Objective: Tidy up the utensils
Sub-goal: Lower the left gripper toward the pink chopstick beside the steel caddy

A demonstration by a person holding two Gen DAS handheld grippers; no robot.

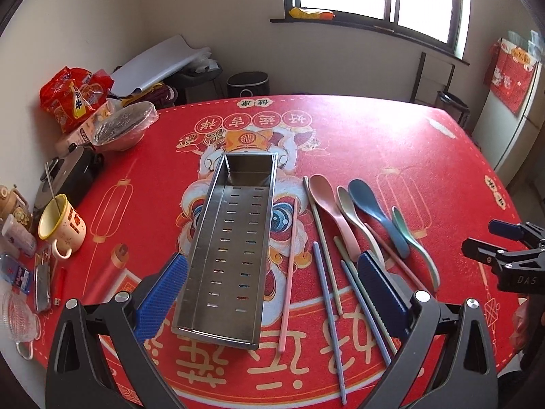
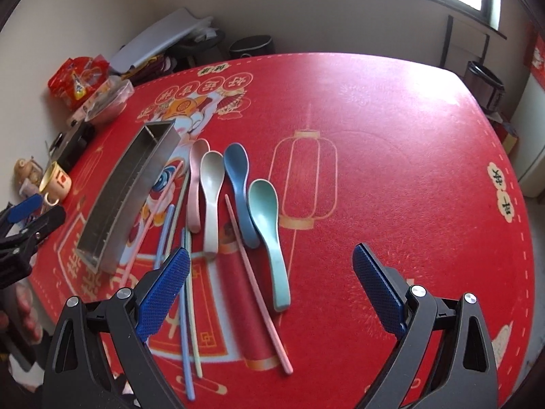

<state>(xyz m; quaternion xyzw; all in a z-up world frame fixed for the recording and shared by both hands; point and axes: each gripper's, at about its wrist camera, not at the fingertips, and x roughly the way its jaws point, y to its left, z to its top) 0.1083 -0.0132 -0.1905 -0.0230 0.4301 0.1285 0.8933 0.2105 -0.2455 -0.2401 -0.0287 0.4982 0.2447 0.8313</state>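
Both my tongs [image 1: 269, 293] [image 2: 270, 284] released, steel tray [image 1: 224, 248] empty, all spoons [image 2: 211, 197] and chopsticks [image 1: 328, 310] loose on counter [image 2: 391, 170].

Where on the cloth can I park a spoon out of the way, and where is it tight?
Bare cloth lies right of the green spoon, out to the table's right edge, and beyond the spoons toward the window. Tight: the strip between the steel tray and the spoons, full of chopsticks, and the left edge by the mug.
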